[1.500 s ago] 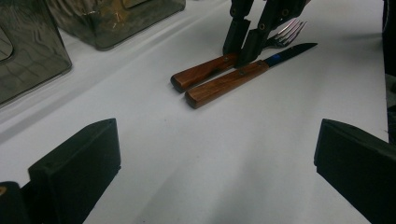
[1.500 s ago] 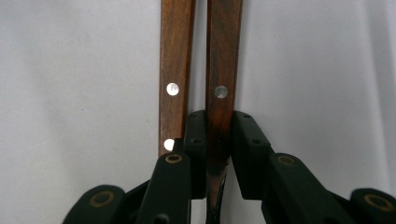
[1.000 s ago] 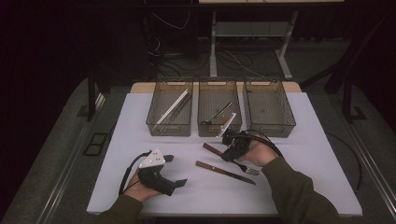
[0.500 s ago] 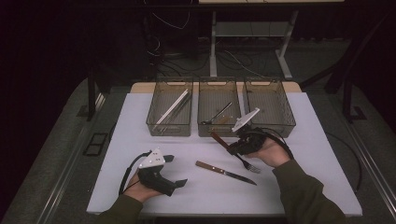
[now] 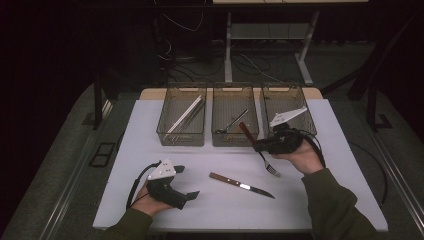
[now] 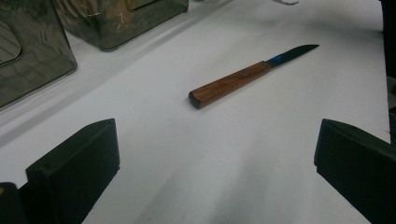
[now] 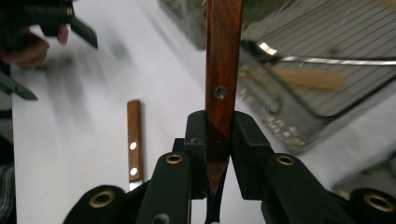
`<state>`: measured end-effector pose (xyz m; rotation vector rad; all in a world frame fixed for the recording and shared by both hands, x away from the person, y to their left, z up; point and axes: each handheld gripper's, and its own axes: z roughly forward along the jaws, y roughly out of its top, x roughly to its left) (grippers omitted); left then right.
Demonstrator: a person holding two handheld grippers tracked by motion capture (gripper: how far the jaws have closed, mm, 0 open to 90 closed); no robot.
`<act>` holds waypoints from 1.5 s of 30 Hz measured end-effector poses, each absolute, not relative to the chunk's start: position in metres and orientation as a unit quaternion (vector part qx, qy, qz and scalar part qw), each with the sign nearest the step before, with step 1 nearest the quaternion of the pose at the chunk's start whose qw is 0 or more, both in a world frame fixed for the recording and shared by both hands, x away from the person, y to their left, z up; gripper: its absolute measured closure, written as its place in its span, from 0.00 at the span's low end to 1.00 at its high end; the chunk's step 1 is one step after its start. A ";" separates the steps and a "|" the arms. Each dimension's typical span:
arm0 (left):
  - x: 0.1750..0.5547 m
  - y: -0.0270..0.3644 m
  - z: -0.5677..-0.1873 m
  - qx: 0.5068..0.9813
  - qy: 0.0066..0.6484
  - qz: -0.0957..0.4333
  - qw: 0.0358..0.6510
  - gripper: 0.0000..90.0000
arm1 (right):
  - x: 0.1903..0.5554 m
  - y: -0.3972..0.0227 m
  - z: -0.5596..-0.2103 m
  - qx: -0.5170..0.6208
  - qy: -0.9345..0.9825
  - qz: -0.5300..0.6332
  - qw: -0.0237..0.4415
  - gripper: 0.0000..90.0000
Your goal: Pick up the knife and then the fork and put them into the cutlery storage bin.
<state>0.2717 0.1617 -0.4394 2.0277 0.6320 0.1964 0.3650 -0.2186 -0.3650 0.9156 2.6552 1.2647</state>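
Near the front edge of the white worktop (image 5: 150, 120), left gripper (image 5: 192, 194) resting low on the surface, jaws spread wide and empty, aimed at the knife (image 6: 243, 79) as if waiting its turn. Knife lying flat toward mid-worktop: wooden handle with pale rivets, slim dark blade tapering to a point. Farther back on the right side, right gripper (image 5: 256, 146) lifted off the surface, jaws pinching a fork (image 5: 260, 150) by its reddish-brown riveted wooden handle (image 7: 223, 70), metal tines hanging down toward the worktop; likely carried for sorting into a bin. Along the back edge, three see-through wire-bottomed bins (image 5: 182, 142) in a row: pale sticks in the left one, a metal utensil in the middle one.
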 end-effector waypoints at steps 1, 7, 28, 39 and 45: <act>0.272 0.162 -0.440 0.833 0.260 0.081 0.481 0.00 | 0.365 -0.221 -0.363 0.299 0.859 0.415 0.033 0.86; 0.273 0.161 -0.440 0.835 0.258 0.079 0.480 0.00 | 0.367 -0.243 -0.344 0.312 0.832 0.454 0.061 0.86; 0.273 0.160 -0.441 0.830 0.264 0.077 0.484 0.00 | 0.416 -0.310 -0.292 0.401 0.769 0.463 0.185 0.86; 0.272 0.160 -0.440 0.833 0.260 0.077 0.481 0.00 | 0.460 -0.325 -0.329 0.469 0.754 0.411 0.206 0.86; 0.272 0.159 -0.441 0.834 0.259 0.076 0.482 0.00 | 0.467 -0.326 -0.358 0.490 0.759 0.380 0.201 0.86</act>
